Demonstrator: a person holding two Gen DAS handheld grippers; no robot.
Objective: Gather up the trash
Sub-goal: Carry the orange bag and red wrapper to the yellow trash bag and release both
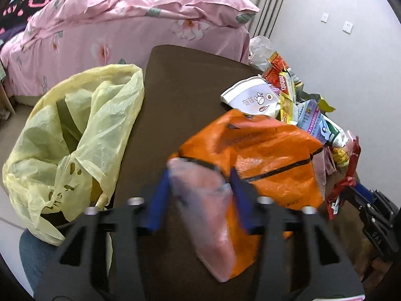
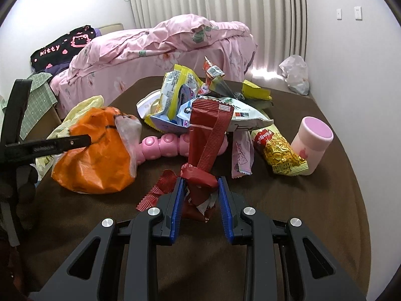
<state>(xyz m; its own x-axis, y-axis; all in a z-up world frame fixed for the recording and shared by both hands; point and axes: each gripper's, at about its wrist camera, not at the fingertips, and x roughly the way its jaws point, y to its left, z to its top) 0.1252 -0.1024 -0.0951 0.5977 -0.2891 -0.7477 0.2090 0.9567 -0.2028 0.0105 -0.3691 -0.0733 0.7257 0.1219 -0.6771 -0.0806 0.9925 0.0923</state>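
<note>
Your left gripper (image 1: 198,183) has its jaws clenched on a pinkish clear plastic scrap that lies against the orange bag (image 1: 263,155), near the middle of the brown table (image 1: 190,82); the scrap fills the gap between the blue pads, so you seem to have it, though the blur there makes the contact hard to read exactly. Your right gripper (image 2: 199,190) grasps the crumpled lower end of a dark red wrapper (image 2: 208,130), whose upper part leans up toward the pile of snack packets (image 2: 200,100) at the far side. Each hand holds a separate piece, probably so both can go in on one trip. The yellow trash bag (image 1: 82,130) hangs open off the table's left edge, just beside your left hand, which is likely why it was set there: a short swing from the pile. Most of the trash is not yet collected: the packets, a flattened paper cup (image 1: 253,97) and a yellow noodle packet (image 2: 280,153) lie on the far right. The pink cup (image 2: 313,143) and the pink beaded toy (image 2: 160,145) may not be trash, so judge those before you reach for them.
</note>
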